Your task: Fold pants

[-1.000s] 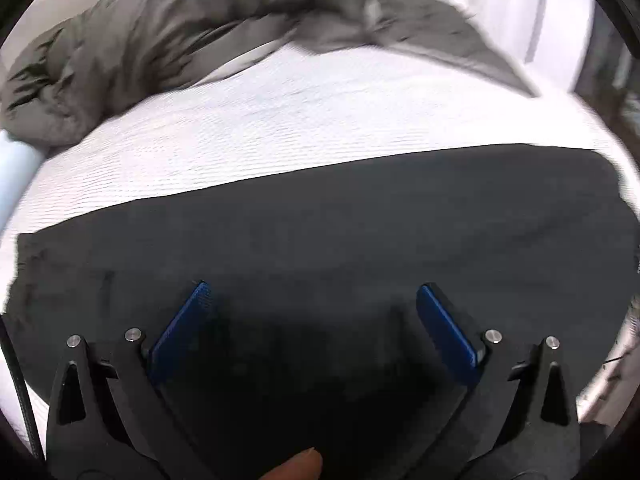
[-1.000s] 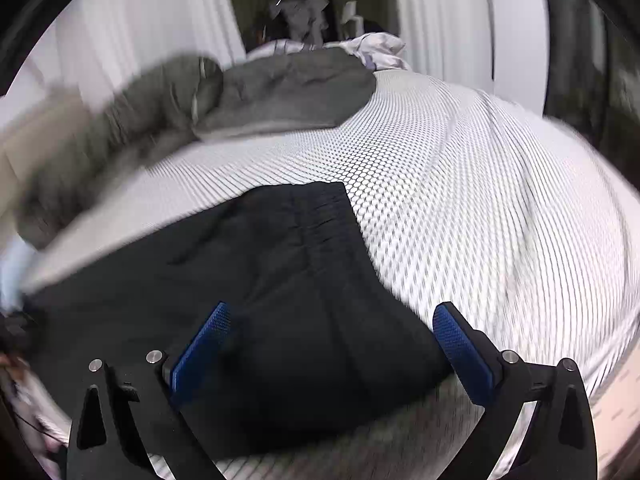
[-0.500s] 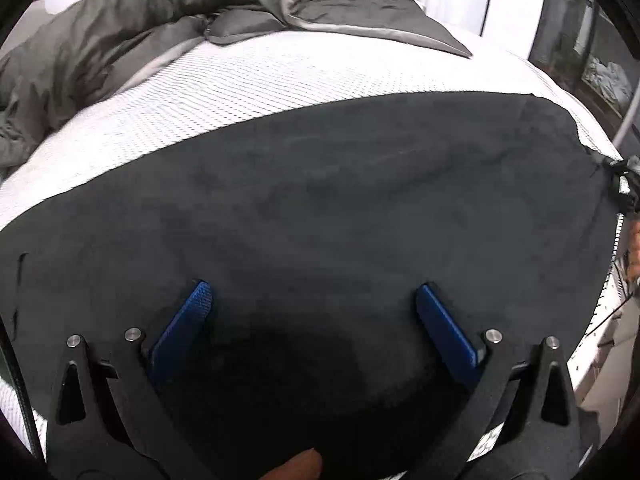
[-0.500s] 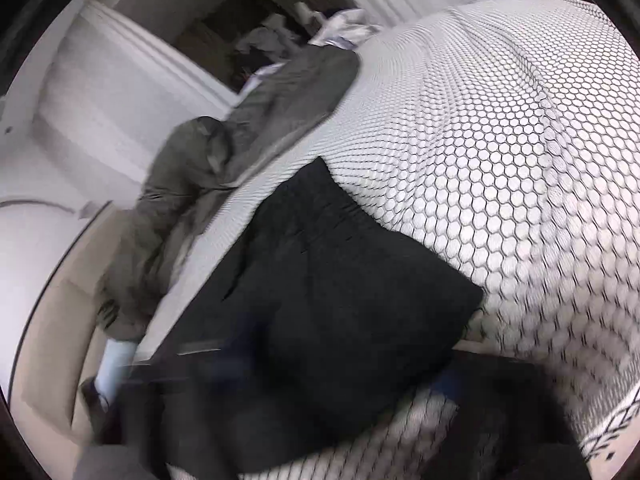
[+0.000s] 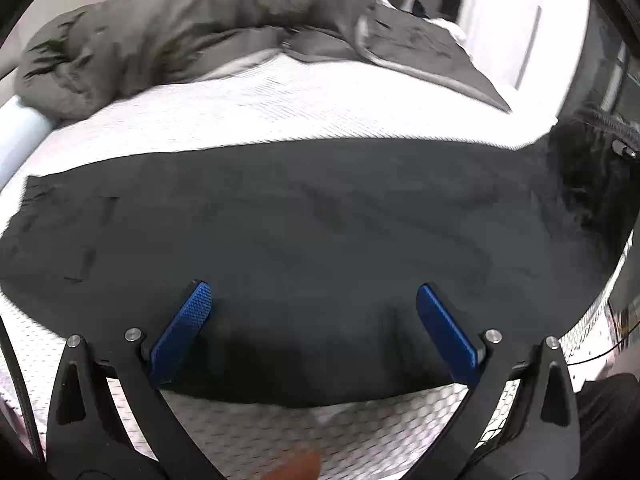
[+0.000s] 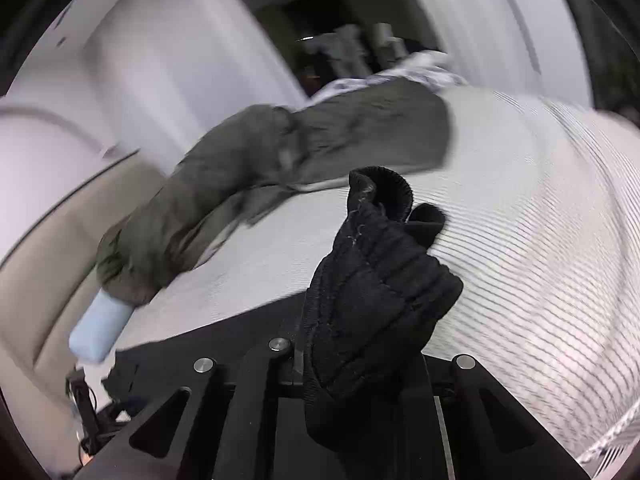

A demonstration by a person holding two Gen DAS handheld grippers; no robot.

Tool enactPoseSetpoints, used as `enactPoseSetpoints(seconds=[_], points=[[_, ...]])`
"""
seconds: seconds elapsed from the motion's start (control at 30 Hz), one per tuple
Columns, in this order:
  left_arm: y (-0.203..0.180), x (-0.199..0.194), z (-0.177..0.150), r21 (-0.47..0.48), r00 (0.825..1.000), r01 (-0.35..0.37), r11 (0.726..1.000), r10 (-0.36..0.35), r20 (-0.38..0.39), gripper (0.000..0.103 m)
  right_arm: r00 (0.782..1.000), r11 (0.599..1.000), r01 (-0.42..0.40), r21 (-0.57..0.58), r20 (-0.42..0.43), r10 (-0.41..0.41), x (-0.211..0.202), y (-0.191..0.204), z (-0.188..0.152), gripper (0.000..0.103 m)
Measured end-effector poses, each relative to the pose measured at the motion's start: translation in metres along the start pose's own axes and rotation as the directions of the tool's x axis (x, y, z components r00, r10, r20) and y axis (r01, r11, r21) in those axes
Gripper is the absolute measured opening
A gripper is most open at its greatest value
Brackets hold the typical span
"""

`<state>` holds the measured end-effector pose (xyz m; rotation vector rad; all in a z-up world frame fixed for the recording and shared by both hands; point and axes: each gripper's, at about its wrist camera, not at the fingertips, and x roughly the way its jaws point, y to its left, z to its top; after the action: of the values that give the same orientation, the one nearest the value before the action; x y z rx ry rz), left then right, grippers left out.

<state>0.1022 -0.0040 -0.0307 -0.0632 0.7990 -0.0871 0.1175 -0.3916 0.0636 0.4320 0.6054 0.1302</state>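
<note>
Black pants (image 5: 320,220) lie spread flat across the white mattress. My left gripper (image 5: 312,320) hovers open over their near edge, blue pads (image 5: 184,328) wide apart, with cloth below and nothing pinched. In the right wrist view my right gripper (image 6: 360,360) is closing its jaws, which pinch the ribbed waistband end (image 6: 380,272). That end stands bunched up above the jaws and hides the fingertips. In the left wrist view the same lifted end (image 5: 588,176) rises at the far right.
A rumpled grey duvet (image 5: 180,40) lies along the far side of the mattress (image 5: 320,108). A light blue pillow (image 6: 100,332) sits by the beige headboard (image 6: 48,280). White wardrobe doors (image 6: 180,60) stand behind. A fingertip (image 5: 296,468) shows at the bottom edge.
The right gripper went from wide open over the waistband to closed on it and raised that end off the bed. The left gripper drew back to the pants' near edge.
</note>
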Motion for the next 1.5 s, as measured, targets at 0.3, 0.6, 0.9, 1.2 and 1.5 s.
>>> enactPoseSetpoints(seconds=[0.3,0.6,0.9,1.2,1.5], points=[[0.082,-0.052,0.032,-0.191,0.991,-0.002,0.982,0.028,0.133,0.102,0.964,0.937,-0.262,-0.231,-0.114,0.241,0.068,0.181,-0.008,0.012],[0.115,-0.021,0.051,-0.256,0.976,0.209,0.944,-0.184,0.119,0.102,0.802,0.764,-0.499,-0.409,-0.552,0.228,0.146,0.27,-0.103,0.048],[0.037,0.037,0.025,0.057,0.984,0.094,0.994,-0.084,-0.154,0.098,0.941,0.854,-0.126,-0.505,-0.334,-0.059,0.11,0.161,-0.111,0.068],[0.043,0.028,0.025,0.069,0.993,0.05,0.996,-0.042,-0.111,0.091,0.895,0.878,-0.298,-0.375,-0.43,0.12,0.072,0.087,-0.151,0.068],[0.051,0.039,0.034,0.026,0.991,0.065,0.998,-0.061,-0.119,0.087,0.849,0.928,-0.362,-0.085,-0.441,0.291,0.056,0.047,-0.16,0.056]])
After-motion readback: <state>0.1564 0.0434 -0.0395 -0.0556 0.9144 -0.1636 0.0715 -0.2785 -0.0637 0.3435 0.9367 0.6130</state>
